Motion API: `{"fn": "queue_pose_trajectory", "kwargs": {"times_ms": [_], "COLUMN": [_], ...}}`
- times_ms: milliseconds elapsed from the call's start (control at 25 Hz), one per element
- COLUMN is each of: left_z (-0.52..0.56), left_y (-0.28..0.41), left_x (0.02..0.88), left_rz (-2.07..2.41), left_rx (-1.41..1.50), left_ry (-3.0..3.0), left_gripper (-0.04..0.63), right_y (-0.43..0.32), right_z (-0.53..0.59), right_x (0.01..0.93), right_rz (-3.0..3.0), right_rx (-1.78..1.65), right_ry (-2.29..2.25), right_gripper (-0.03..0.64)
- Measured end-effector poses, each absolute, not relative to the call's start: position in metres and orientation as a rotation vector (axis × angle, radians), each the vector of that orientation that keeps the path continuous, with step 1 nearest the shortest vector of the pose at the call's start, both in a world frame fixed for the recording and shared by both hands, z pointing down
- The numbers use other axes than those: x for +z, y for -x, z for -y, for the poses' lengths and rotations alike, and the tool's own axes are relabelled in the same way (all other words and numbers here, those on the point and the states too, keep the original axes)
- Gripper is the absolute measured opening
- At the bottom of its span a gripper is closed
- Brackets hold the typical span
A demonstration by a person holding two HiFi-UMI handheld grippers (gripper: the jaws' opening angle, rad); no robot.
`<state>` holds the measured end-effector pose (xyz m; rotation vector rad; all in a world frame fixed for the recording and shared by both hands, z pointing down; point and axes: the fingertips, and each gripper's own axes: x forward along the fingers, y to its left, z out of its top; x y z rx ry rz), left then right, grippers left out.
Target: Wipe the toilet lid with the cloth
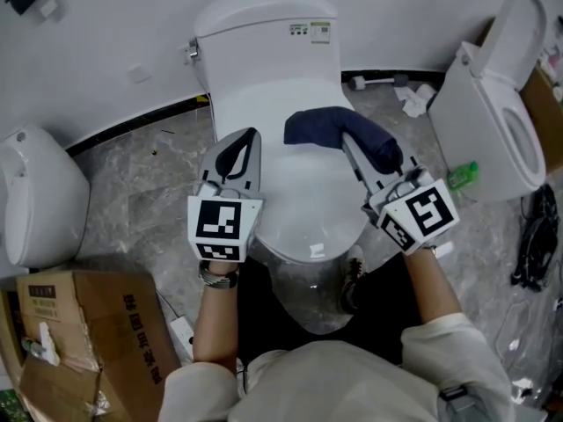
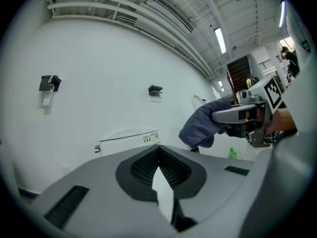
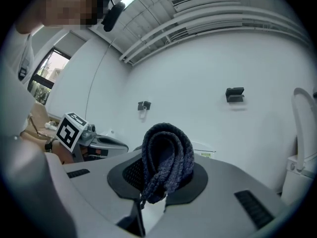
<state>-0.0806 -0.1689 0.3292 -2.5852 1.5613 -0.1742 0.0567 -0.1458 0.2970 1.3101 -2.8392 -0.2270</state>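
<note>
Head view puts the dark blue cloth (image 1: 339, 130) over the rear half of the closed toilet lid (image 1: 299, 192), bunched into a thick fold just in front of the cistern (image 1: 264, 33). The cloth's long axis runs crosswise to the lid, from the lid's middle out toward its right edge. The lid's own long axis runs from the cistern toward the person.

The right gripper (image 1: 356, 148) is clamped on that cloth. Its own view shows the doubled fold filling the gap between the pads and bulging up above the jaws. In the left gripper view the cloth hangs in front of the wall, so it looks lifted clear of the lid, though its lower edge is hidden and I cannot tell for certain.

The left gripper (image 1: 253, 137) has its jaws together with nothing between them. It sits over the lid's left edge, level with the cloth and well apart from it.

So the surface to be wiped lies below the cloth and stretches toward the person. The right hand is the one placed to work, and I judge the coming move needs the cloth brought down flat onto the lid, then drawn along that long axis.
</note>
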Motion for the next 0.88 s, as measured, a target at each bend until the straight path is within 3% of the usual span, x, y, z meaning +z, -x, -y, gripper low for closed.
{"fn": "queue_pose_trajectory", "kwargs": {"times_ms": [880], "left_z": [0.167], "left_y": [0.070], "left_x": [0.321], "left_rz": [-1.534], "left_rx": [-0.218], "left_ry": [2.557], "left_gripper": [0.001], "right_y": [-0.077], "right_z": [0.162], "right_x": [0.322], "right_rz": [2.701], "right_rx": [-0.263], "right_ry": [-1.384], "right_gripper": [0.078]}}
